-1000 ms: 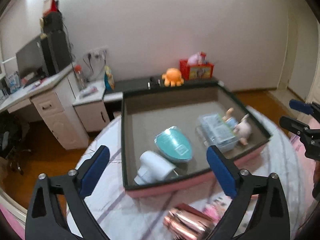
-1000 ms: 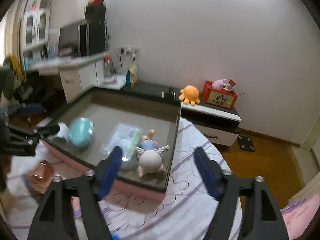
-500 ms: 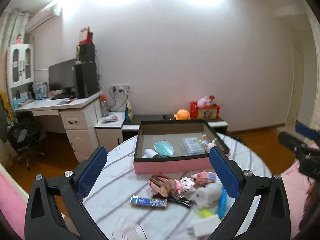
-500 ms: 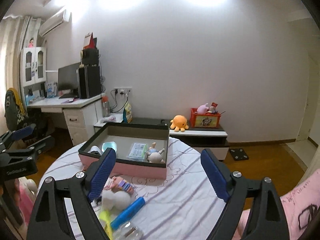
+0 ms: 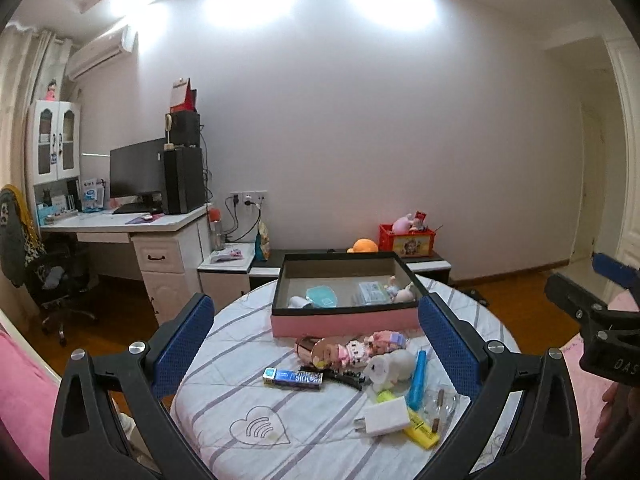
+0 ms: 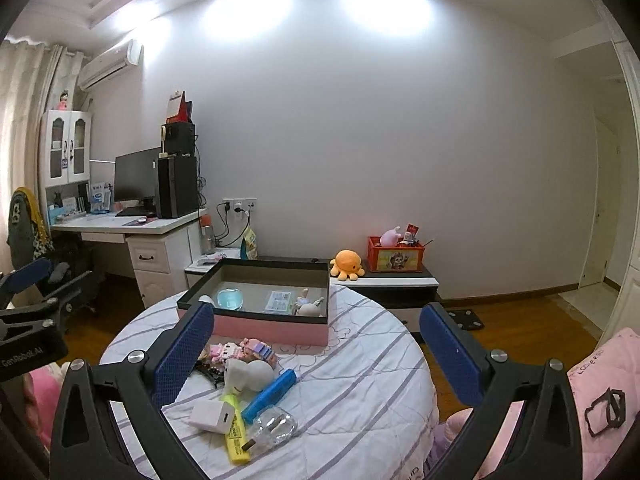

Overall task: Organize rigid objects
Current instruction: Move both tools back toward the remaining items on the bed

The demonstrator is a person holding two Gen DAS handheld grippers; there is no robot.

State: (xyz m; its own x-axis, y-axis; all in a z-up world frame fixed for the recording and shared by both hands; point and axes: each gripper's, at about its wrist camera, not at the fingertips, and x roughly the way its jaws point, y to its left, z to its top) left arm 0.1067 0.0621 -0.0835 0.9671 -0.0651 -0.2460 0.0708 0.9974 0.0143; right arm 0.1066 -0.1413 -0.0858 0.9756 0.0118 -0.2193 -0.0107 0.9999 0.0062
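left gripper [image 5: 316, 360]: jaws wide apart with nothing between them; it hangs back from the round table [image 5: 224, 412], likely so the whole spread stays in sight before a pick.
blue-and-yellow tube [image 5: 293, 376]: lies flat at the left end of the loose pile, apart from the box, not yet sorted.
rose-gold cylinder [image 5: 310, 350]: on its side just in front of the box, touching the pink brick figure [image 5: 374, 346].
pink box [image 5: 344, 322]: open-topped, at the far side of the table; a teal oval case [image 5: 322, 296], a clear packet [image 5: 374, 292] and a small doll [image 5: 400, 292] already lie inside, so it reads as the collecting place.
white plush toy [image 5: 390, 364]: rests against the blue marker [image 5: 417, 380], mid-pile.
white charger [image 5: 382, 420]: nearest edge, lying over the yellow highlighter [image 5: 420, 426].
clear plastic case [image 6: 274, 426]: beside the charger, at the near rim.
right gripper [image 6: 316, 360]: jaws opening to full width, nothing between them; it points over the same pile from the right.
task state: most rigid objects look still outside the box.
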